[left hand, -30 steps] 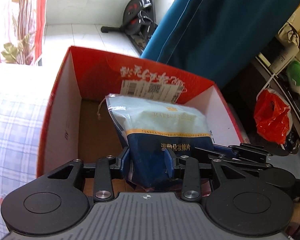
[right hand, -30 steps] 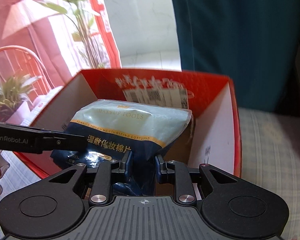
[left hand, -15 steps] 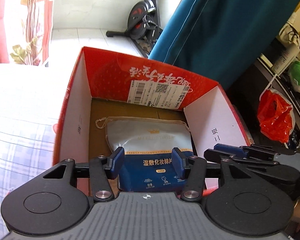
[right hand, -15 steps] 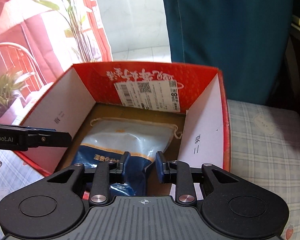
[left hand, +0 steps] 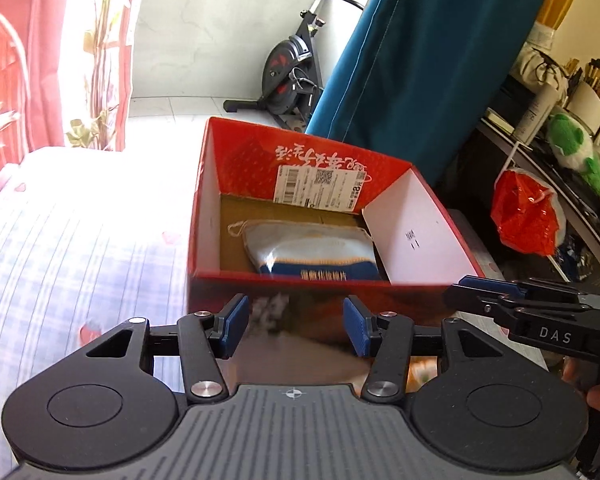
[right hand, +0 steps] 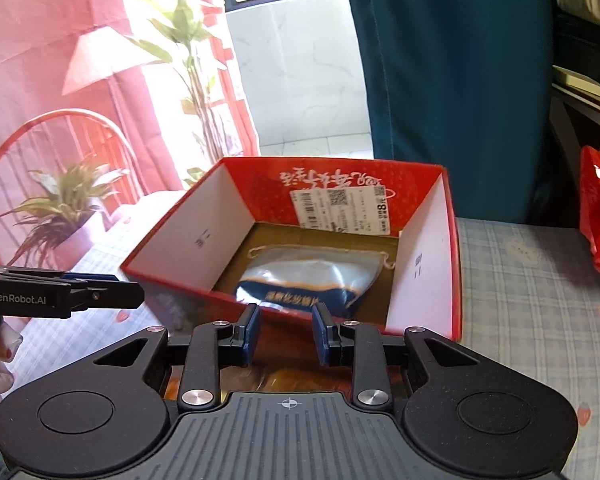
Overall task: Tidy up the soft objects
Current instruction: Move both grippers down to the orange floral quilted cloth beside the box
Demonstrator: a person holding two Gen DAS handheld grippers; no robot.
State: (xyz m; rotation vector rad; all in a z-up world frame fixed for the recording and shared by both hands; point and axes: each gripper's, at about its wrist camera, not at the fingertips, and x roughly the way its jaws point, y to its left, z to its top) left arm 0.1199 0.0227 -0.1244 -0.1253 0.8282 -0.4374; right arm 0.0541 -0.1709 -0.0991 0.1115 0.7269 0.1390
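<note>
Inside the red box (left hand: 284,152), on its brown floor, lies a soft pouch (left hand: 312,250), pale on top with a gold stripe and blue printed band. Both the left gripper (left hand: 295,330), whose jaws have just been opening, and the right gripper (right hand: 286,334) stand parted and empty before the box's near wall.

The right claw (right hand: 286,334) hangs just short of the near wall of a red cardboard box (right hand: 426,184), its blue pads (right hand: 253,330) apart with nothing between them. A blue-and-white cotton pad pouch (right hand: 312,280) lies flat on the box's brown floor. The box sits on a checked bed cover (right hand: 532,300). The left claw (right hand: 100,294) juts in from the left, outside the box.
</note>
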